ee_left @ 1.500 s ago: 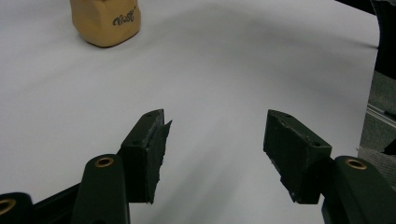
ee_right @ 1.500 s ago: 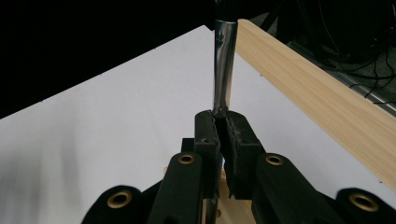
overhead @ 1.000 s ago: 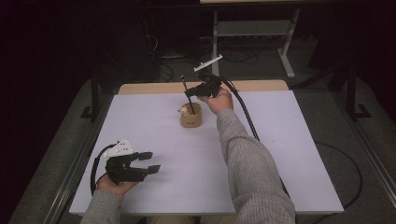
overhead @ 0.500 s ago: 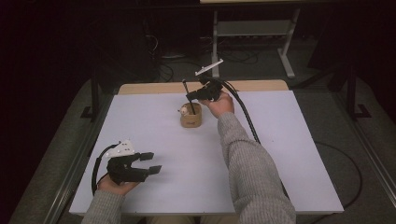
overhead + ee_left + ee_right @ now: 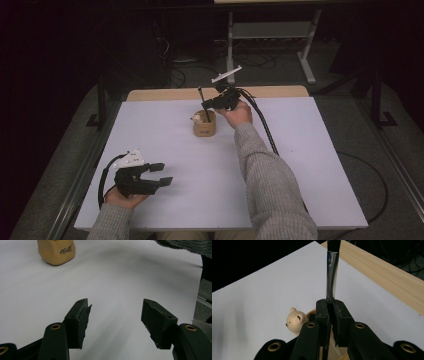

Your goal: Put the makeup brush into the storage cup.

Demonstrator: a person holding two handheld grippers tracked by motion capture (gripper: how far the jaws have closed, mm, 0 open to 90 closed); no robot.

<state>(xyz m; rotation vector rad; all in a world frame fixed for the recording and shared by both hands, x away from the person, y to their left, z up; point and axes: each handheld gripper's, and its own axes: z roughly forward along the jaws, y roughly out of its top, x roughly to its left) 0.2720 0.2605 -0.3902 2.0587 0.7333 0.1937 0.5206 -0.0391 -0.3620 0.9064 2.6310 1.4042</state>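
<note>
A tan wooden cup [image 5: 205,125] stands mid-table toward the back, with a small bear-head figure [image 5: 198,118] at its rim; the bear head [image 5: 295,320] shows close in the right gripper view. My right gripper [image 5: 209,103] hovers just above the cup, shut on a brush [image 5: 332,275] with a silver ferrule and dark handle that sticks up between its jaws. The brush [image 5: 202,101] stands nearly upright over the cup. My left gripper [image 5: 162,174] rests low at the near left of the table, open, nothing between its jaws; the cup [image 5: 56,251] lies far ahead of it.
A white sheet [image 5: 310,160] covers the table, with a bare wooden strip [image 5: 165,94] along the far edge. A black cable [image 5: 262,125] trails from the right gripper across the table. A metal rack [image 5: 272,30] stands behind the table on the floor.
The right gripper has drifted slightly with the brush above the cup. The left gripper has stayed in place.
</note>
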